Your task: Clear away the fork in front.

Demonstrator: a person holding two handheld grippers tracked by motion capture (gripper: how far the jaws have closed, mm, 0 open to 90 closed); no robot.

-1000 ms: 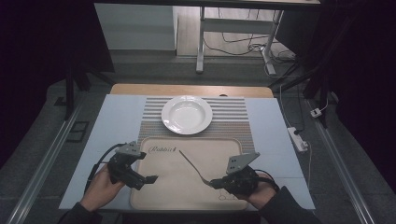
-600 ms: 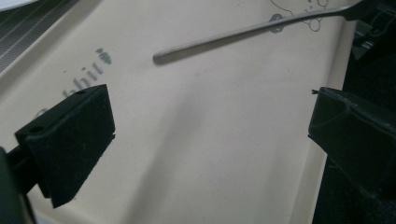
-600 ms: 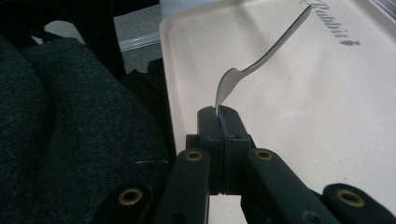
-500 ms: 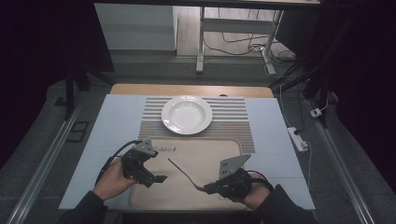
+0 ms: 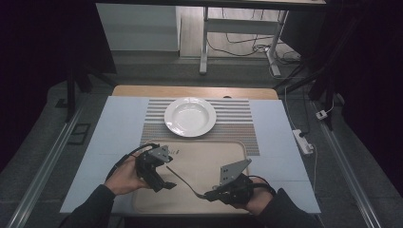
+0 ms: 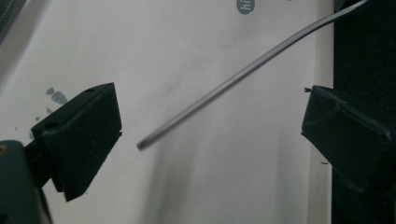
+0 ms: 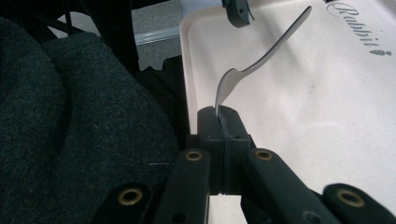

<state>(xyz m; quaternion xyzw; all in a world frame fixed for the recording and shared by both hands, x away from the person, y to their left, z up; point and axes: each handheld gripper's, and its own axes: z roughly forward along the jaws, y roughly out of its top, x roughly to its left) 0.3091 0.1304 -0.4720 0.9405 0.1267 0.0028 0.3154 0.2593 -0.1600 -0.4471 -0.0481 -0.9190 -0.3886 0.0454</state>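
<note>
R gripper [image 5: 207,194] pinches the fork [image 5: 183,181] tight. L gripper [image 5: 172,185], at fork's 9 o'clock, gapes wide, just been closing a bit, handle tip between its jaws untouched.

we count one metal fork [image 5: 183,182], one white plate [image 5: 190,116], one beige tray [image 5: 209,156], one striped placemat [image 5: 237,124] and two grippers, the left gripper [image 5: 167,185] and the right gripper [image 5: 209,195], one in each hand.
</note>
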